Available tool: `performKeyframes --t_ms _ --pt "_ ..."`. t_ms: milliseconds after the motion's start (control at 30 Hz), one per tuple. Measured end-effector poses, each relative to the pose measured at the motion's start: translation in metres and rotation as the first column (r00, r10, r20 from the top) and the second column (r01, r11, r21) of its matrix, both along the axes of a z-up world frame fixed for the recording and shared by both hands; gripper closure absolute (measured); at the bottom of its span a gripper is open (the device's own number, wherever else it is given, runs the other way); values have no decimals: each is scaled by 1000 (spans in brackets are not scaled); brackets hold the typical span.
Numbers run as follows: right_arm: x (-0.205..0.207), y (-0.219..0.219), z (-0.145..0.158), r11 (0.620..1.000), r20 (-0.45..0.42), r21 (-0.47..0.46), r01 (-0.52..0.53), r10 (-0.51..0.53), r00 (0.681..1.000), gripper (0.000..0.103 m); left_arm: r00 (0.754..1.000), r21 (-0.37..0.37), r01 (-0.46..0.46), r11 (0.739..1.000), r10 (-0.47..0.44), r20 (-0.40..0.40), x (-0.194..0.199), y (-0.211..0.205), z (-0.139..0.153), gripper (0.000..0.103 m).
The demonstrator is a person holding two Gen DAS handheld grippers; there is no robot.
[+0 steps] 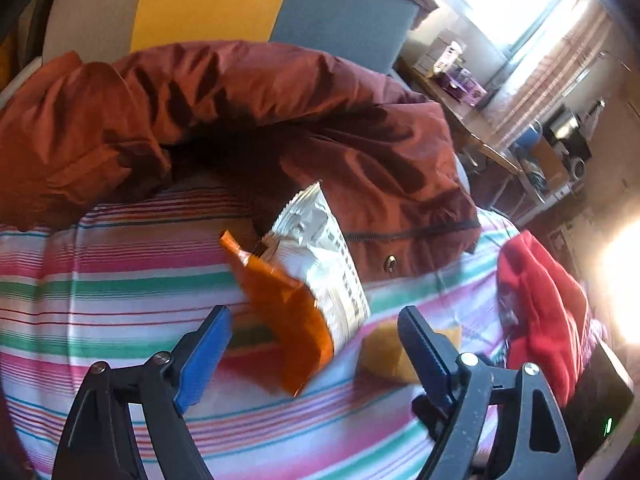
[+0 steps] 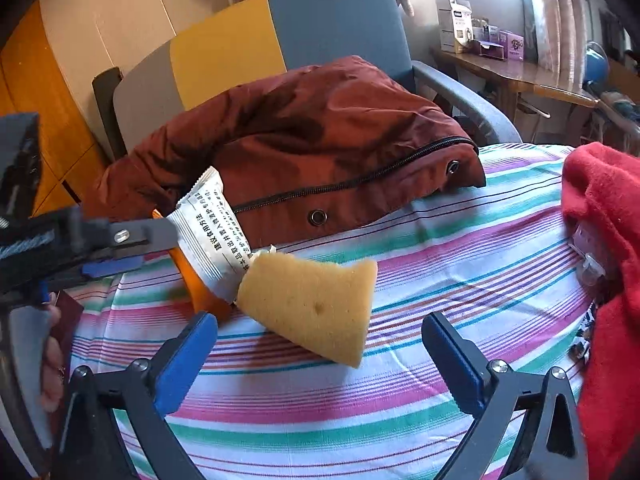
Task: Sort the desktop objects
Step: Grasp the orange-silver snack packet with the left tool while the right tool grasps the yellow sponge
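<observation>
An orange-and-white snack packet lies tilted on the striped tablecloth, its top end against a rust-brown jacket. My left gripper is open, its blue pads on either side of the packet's lower end. A yellow sponge lies just right of the packet; it also shows in the left wrist view. My right gripper is open, just in front of the sponge. The left gripper shows at the left of the right wrist view.
The jacket covers the back of the table. A red cloth is heaped at the right edge, and it also shows in the left wrist view. A grey-and-yellow chair stands behind the table. A wooden desk with boxes is at the far right.
</observation>
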State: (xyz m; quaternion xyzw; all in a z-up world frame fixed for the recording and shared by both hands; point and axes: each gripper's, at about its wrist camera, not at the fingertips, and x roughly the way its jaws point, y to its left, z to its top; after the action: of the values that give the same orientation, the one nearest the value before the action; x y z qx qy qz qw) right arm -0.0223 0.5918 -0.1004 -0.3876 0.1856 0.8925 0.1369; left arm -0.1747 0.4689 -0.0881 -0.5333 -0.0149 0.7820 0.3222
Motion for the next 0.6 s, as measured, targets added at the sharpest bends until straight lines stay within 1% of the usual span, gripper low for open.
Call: performKeyframes --t_ms 100,167,233,267,300,367,400,467,500,567,600 --pt "-8 -6 -5 998 20 55 22 -23 1000 0 1000 -22 -13 1000 13 6 -5 15 -6 11" --pt "-13 -5 -10 998 33 54 27 -29 999 0 1000 -41 -15 999 15 1 -8 25 -10 6" --pt "-16 -6 -15 999 49 47 25 -27 998 0 1000 -54 -19 998 19 -9 -11 32 -14 7" --pt "-16 -8 -15 998 49 59 30 -33 998 0 1000 -61 -20 998 19 -15 -12 34 -16 9" --pt "-16 -8 -15 997 44 66 32 -35 998 0 1000 -74 -23 997 21 -23 -13 35 -18 16" --pt "-16 -9 -12 996 29 80 44 -46 999 0 1000 -98 -15 995 16 1 -16 34 -26 24" --pt "-15 -9 -11 995 23 85 51 -53 998 0 1000 -122 -6 993 7 7 -15 33 -32 24" --pt "-16 -8 -11 995 18 85 60 -62 998 0 1000 -116 9 993 -8 8 -15 30 -36 23" --pt "-18 -8 -11 995 21 84 61 -63 998 0 1000 -112 21 993 -20 4 -15 28 -37 27" --pt "-22 -8 -14 994 28 89 62 -65 997 0 998 -105 50 993 -54 -35 -12 27 -34 38" --pt "-24 -8 -15 993 28 96 65 -68 997 0 996 -115 70 991 -77 -54 -10 27 -32 39"
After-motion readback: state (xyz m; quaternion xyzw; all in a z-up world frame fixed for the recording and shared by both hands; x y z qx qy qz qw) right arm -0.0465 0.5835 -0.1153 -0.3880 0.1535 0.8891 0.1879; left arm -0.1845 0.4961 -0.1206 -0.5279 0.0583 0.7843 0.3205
